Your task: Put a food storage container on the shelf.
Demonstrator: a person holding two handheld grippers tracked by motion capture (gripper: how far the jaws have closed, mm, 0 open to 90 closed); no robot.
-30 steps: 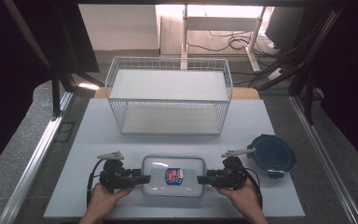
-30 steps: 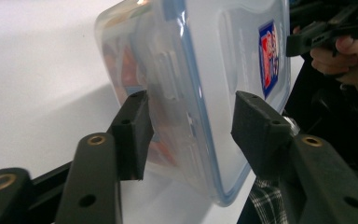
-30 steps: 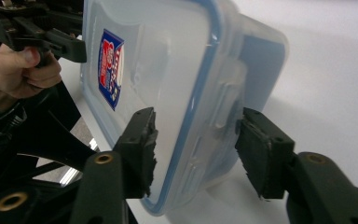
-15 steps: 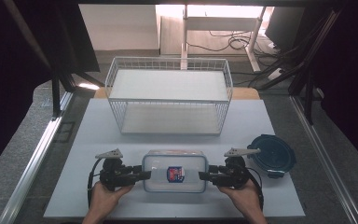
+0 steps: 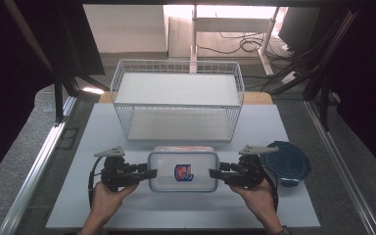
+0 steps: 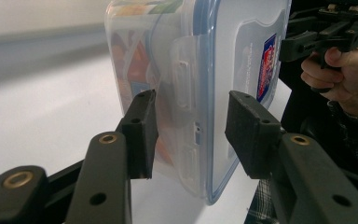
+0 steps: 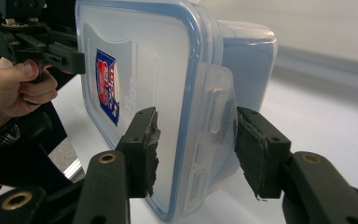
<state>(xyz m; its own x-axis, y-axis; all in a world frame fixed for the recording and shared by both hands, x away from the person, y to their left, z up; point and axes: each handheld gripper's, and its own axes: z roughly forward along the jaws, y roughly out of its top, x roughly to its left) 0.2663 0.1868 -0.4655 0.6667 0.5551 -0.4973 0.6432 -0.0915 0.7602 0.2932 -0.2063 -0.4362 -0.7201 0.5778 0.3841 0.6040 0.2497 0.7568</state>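
Where claws grip lidded container, latch flaps partly hidden.

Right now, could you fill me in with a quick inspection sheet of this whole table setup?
Surface: white tabletop, bare around the work.
Job's things: clear lidded food box with a red-and-blue sticker, held between both grippers in front of the white wire basket, which has two shelves.
Clutter: a dark blue round lid or container beside the right hand.
Grippers: left gripper and right gripper each clamp one end of the box, fingers straddling its side latch.
Cables: one black cable loops from each gripper; more lie on the floor behind.
Surroundings: dark frame posts, metal rails, grey floor.
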